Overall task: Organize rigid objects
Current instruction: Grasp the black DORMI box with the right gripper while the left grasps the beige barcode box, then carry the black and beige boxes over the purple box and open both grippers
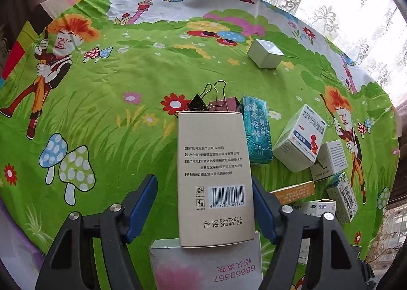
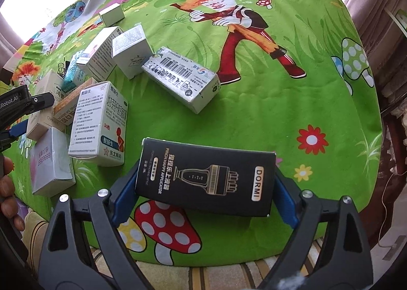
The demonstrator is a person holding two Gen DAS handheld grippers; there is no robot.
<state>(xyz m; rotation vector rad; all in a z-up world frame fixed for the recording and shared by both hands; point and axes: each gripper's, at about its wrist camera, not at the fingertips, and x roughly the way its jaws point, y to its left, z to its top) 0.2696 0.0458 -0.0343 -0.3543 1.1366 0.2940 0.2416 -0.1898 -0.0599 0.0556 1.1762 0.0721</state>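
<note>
Right gripper (image 2: pixel 204 185) clamps the black DORMI box (image 2: pixel 206 178) across its long axis, well right of the box cluster. Left gripper (image 1: pixel 203 203) stands apart around the beige box (image 1: pixel 215 178), which lies lengthwise between its fingers.

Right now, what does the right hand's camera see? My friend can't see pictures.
The right gripper holds a black DORMI box between blue pads above a green cartoon tablecloth. White medicine boxes crowd the left side.

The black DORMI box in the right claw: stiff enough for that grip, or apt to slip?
The black DORMI box looks like a stiff, flat-sided carton, so it probably holds shape. It sits tilted between the right claw pads, so it may pivot. Its finish looks smooth, possibly slippery.
</note>
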